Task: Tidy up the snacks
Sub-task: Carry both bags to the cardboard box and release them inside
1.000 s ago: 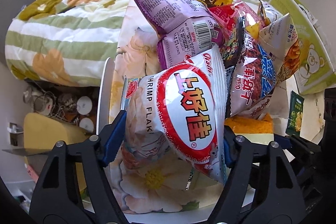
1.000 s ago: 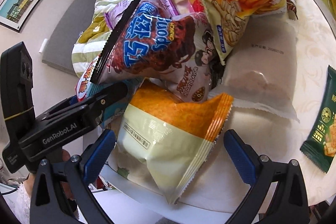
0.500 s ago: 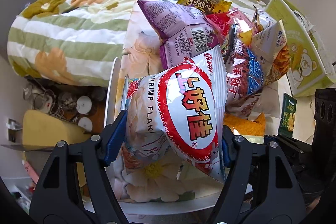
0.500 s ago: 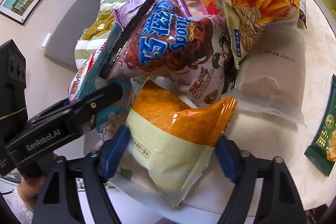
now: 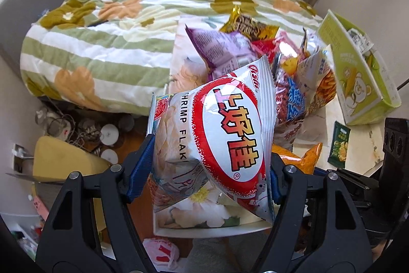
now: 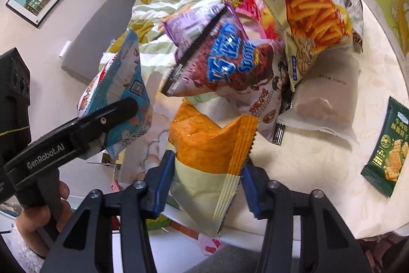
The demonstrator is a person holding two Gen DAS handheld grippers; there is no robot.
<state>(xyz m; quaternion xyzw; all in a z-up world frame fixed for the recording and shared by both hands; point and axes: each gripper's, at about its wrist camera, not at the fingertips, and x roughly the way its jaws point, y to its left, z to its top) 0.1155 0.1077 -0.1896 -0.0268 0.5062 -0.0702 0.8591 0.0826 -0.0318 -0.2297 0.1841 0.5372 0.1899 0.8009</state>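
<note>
My left gripper (image 5: 208,170) is shut on a white and red shrimp flakes bag (image 5: 225,134) and holds it lifted above the table's front edge; the bag also shows in the right wrist view (image 6: 120,94). My right gripper (image 6: 207,181) is shut on an orange and pale green snack bag (image 6: 209,160), raised off the table. Behind them lies a pile of snacks: a brown and blue chocolate bag (image 6: 230,68), a fries bag (image 6: 311,19), a purple bag (image 5: 225,53) and a clear pastry pack (image 6: 324,99).
A floral tablecloth covers the table (image 6: 319,170). A small dark green cracker pack (image 6: 388,150) lies at the right. A green bear-print box (image 5: 358,73) stands at the far right. A striped floral quilt (image 5: 115,37) lies behind. Clutter (image 5: 64,157) is on the floor at the left.
The right gripper closed on the orange bag and lifted it. The left gripper pulled back and up with the shrimp flakes bag, away from the pile.
</note>
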